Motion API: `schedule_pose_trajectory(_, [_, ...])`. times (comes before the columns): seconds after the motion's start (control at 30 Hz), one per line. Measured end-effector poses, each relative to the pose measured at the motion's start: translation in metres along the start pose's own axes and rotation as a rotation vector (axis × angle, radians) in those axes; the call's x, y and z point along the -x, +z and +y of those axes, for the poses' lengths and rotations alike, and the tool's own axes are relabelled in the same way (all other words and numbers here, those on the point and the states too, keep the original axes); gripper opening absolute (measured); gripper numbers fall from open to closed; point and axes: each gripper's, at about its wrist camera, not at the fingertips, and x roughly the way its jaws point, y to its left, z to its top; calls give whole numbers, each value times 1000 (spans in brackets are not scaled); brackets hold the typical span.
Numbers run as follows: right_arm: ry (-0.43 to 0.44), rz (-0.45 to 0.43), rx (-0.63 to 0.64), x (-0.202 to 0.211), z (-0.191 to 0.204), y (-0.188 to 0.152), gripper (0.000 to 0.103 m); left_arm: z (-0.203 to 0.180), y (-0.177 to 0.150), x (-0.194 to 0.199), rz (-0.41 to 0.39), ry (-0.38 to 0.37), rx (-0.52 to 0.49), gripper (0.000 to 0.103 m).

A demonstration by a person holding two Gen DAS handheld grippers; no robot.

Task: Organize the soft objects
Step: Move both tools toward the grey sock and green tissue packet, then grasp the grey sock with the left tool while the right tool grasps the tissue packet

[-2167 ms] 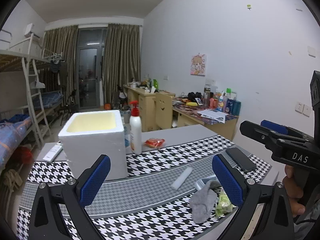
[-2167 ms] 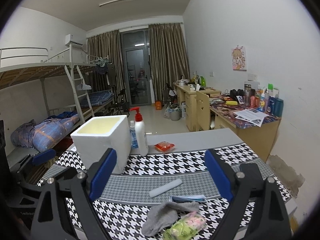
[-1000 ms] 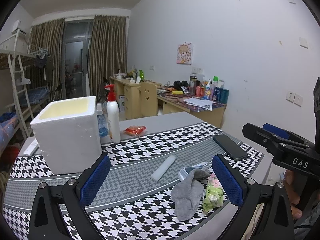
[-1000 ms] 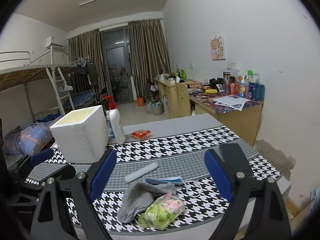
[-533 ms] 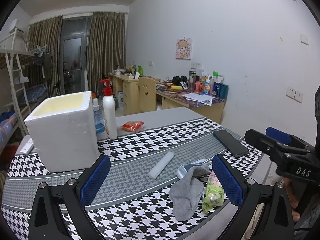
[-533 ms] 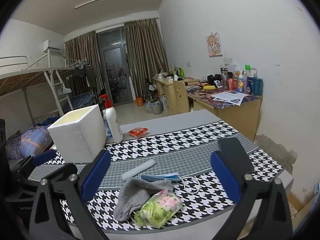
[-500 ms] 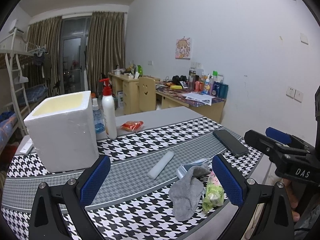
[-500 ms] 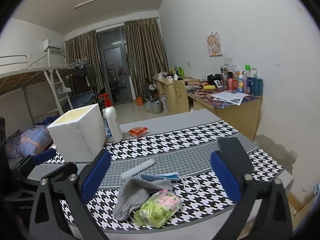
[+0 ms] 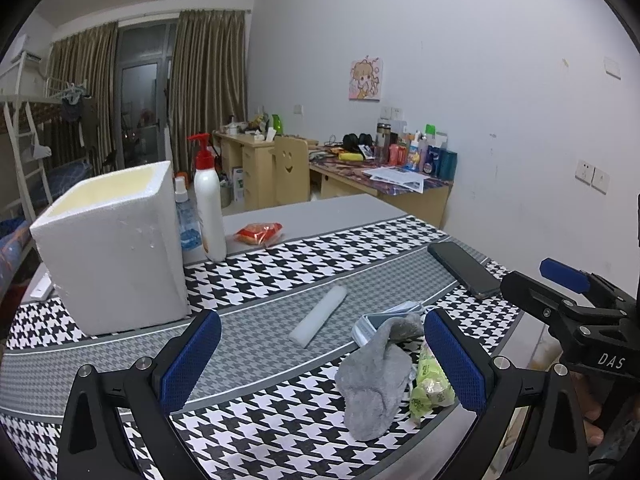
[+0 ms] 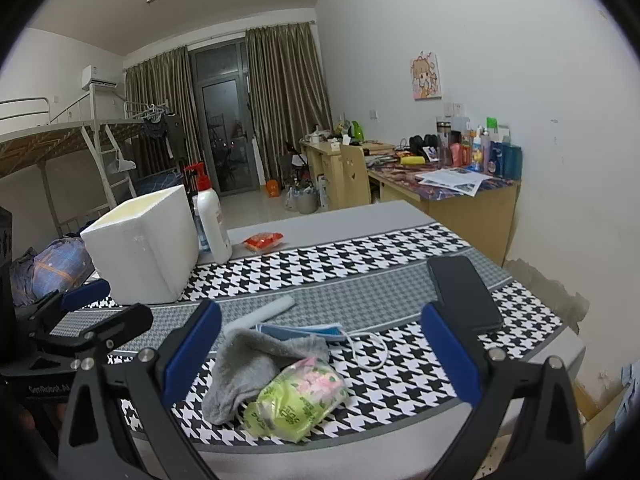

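Sock | near table edge, draped over green packet and mask | both claws, left and right, wide, empty | risk: grab drags packet or mask cord along

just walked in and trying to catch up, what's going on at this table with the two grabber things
A person holds a two-finger gripper in each hand over a houndstooth table. Both the left gripper and the right gripper are open and hold nothing; the right one's jaws have just been opening. In front of them lie a grey sock, a green tissue pack and a blue face mask, bunched together near the table's edge. A white foam box stands open further back. Nothing has been picked up yet.
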Motion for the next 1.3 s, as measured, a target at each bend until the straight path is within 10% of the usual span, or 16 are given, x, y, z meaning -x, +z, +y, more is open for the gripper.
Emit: schedule_pose_trajectory(1.3, [-8, 119, 0, -26, -22, -32, 101, -23, -20, -56, 160, -71, -51, 98])
